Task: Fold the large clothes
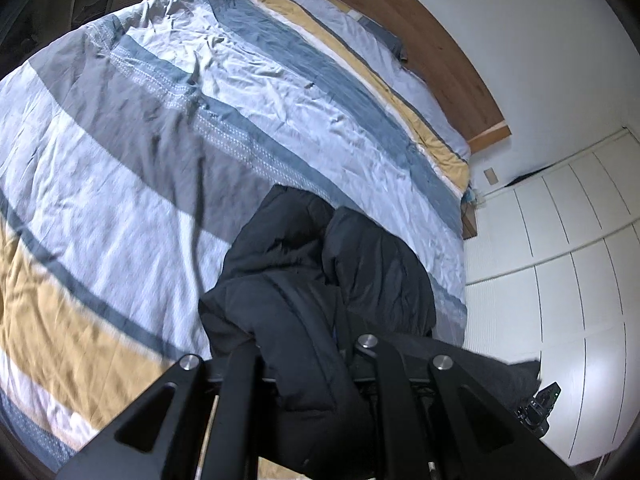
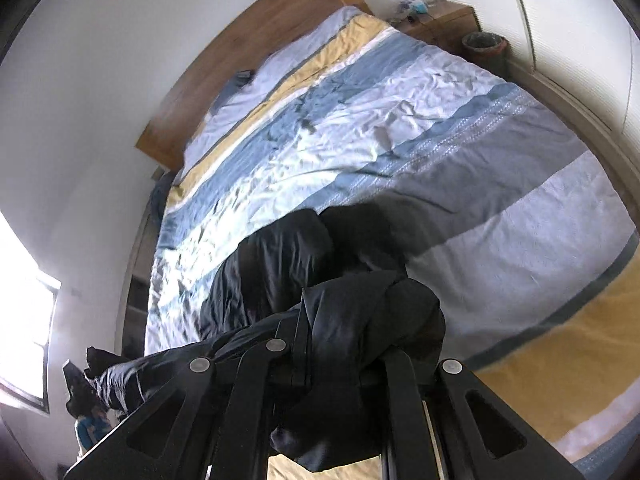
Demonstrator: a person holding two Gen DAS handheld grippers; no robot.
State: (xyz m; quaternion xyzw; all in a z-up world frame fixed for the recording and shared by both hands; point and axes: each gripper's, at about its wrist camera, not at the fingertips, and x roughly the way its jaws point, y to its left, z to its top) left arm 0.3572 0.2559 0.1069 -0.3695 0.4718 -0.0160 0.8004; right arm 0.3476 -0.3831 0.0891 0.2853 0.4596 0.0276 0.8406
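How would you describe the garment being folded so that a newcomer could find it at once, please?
Start at the wide bed with the striped duvet and wooden headboard. Near its edge, a black puffy jacket hangs bunched from both hand-held grippers. It is the only dark, padded item against the pale blue, grey and yellow stripes.

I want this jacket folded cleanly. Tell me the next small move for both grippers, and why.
Probably carry the black jacket further out over the striped duvet and lay it flat. The left gripper and right gripper are each shut on bunched fabric, and the rest hangs crumpled, so nothing can be folded yet.
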